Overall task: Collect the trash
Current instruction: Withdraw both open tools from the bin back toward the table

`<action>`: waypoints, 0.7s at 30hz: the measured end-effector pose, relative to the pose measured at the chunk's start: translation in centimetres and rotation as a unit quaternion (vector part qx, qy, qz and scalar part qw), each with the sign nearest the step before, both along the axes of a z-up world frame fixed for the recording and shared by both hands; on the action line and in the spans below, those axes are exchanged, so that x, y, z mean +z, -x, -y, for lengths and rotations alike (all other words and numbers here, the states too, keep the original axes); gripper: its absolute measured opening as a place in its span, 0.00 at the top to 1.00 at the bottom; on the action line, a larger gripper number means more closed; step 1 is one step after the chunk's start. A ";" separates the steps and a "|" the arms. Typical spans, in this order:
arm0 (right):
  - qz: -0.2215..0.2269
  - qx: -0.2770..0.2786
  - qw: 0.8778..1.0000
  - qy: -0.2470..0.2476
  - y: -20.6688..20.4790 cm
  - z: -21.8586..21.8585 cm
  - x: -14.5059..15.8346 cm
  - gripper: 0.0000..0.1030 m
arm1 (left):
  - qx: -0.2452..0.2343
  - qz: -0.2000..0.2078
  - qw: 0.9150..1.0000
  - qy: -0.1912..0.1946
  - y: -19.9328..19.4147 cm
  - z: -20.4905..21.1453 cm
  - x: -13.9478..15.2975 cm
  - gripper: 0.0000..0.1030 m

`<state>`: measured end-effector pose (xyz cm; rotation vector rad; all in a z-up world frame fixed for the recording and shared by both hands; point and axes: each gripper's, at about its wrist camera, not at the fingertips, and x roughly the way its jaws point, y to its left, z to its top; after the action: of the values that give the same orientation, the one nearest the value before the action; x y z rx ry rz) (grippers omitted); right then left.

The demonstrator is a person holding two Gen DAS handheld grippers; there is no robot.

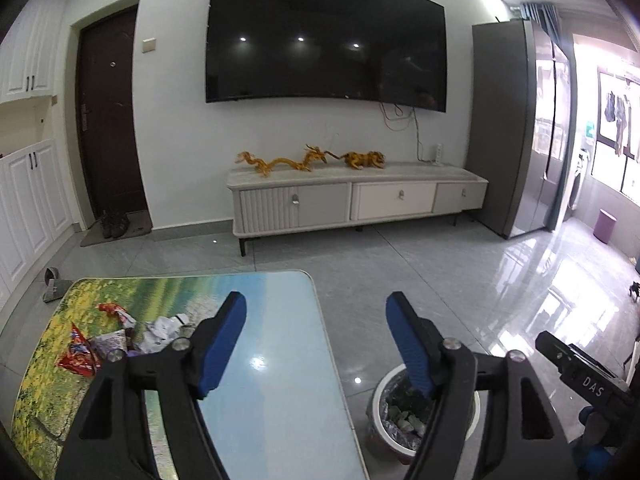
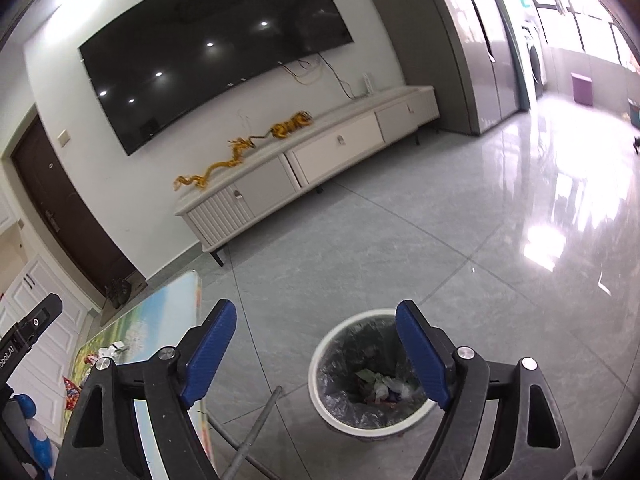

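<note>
Hovering with fingers spread and nothing between them, the left gripper [image 1: 316, 344] is the nearer one to the remaining trash: a crumpled red snack wrapper [image 1: 78, 354] and white paper scraps [image 1: 160, 330] lying low-left of its fingers on the landscape-print surface [image 1: 276, 380]. The right gripper [image 2: 316, 352], also spread and empty, hangs above the white lined trash bin [image 2: 320, 360] on the grey tiled floor [image 2: 440, 248].
</note>
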<state>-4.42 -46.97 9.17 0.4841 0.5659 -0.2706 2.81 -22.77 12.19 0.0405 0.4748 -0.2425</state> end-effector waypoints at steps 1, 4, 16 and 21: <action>0.005 0.005 1.000 0.009 0.0 -0.7 0.7 0.18 | 0.010 0.010 1.000 0.002 0.4 -0.9 0.5 0.24; 0.021 0.017 0.999 0.032 -0.1 -2.7 2.6 0.16 | 0.032 0.034 0.999 0.005 1.6 -3.3 2.0 0.23; 0.078 0.082 0.990 0.084 0.5 -10.3 7.9 0.09 | 0.096 0.096 0.991 0.017 7.4 -11.2 6.1 0.21; 0.096 0.092 0.985 0.106 1.3 -12.3 9.2 0.01 | 0.114 0.115 0.987 0.027 9.1 -13.5 6.9 0.21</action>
<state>-5.76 -34.65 18.38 0.2461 0.3860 -0.1036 -6.25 -9.26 19.07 -0.0375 0.2399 -0.0253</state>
